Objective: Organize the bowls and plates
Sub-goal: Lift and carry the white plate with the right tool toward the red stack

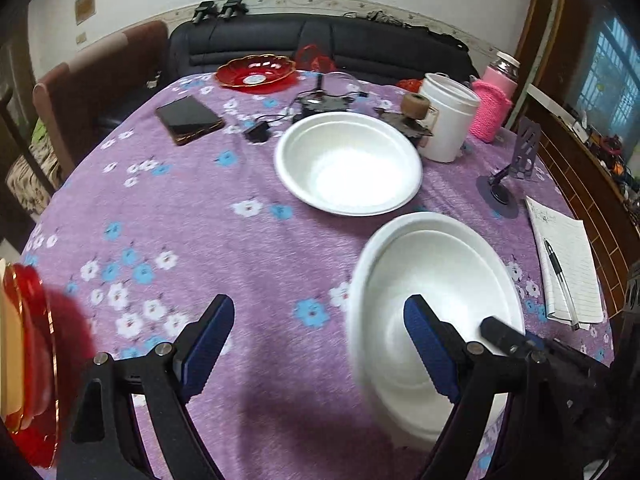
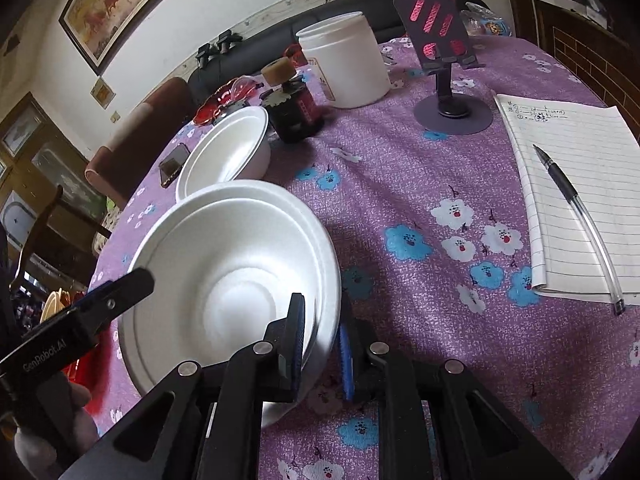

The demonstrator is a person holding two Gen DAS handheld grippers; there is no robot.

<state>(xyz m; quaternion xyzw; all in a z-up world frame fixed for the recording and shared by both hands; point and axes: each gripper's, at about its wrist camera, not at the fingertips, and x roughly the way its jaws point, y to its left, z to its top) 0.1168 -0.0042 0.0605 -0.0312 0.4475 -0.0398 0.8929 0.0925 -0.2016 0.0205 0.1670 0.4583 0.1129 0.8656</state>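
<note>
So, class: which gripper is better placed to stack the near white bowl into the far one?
Right gripper: it already pinches the near bowl at its rim. The left gripper is open, holding nothing.

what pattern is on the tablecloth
Purple tablecloth with blue and white flowers, clearest in the right wrist view.

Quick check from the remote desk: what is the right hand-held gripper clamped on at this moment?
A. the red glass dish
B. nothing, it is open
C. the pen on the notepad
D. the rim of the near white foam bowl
D: the right hand-held gripper has its fingers closed on the rim of the near white foam bowl.
</note>
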